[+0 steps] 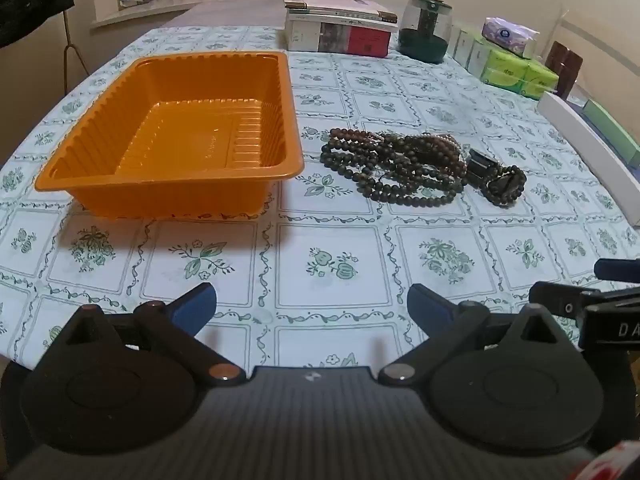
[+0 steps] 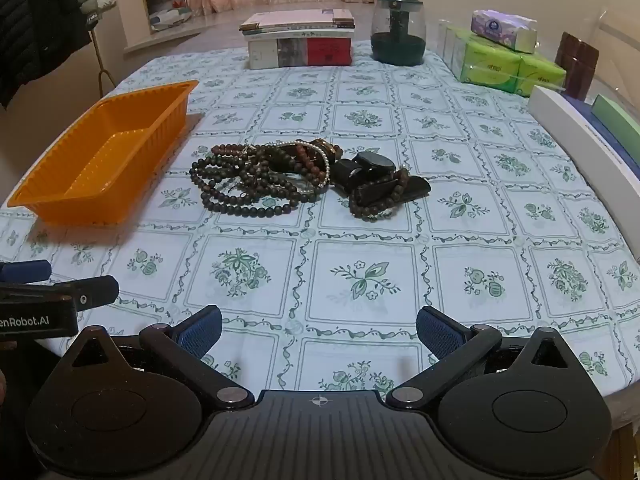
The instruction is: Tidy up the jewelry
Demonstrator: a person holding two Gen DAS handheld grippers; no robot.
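Note:
An empty orange plastic tray [image 1: 192, 80] stands on the table at the left; it also shows in the right wrist view [image 2: 44, 200]. A heap of dark bead necklaces [image 1: 384, 164] lies to its right, also in the right wrist view [image 2: 256, 180]. A black watch [image 2: 370, 166] and a small bead bracelet [image 1: 506, 186] lie at the heap's right end. My left gripper [image 1: 312, 304] is open and empty near the table's front edge. My right gripper [image 2: 318, 330] is open and empty beside it, to the right.
The table has a floral checked cloth [image 2: 360, 272]. At the back stand stacked boxes [image 2: 300, 38], a dark glass jar [image 2: 398, 30], tissue packs [image 2: 508, 54] and a brown cup [image 2: 578, 66]. A long white box [image 2: 580, 140] lies along the right edge.

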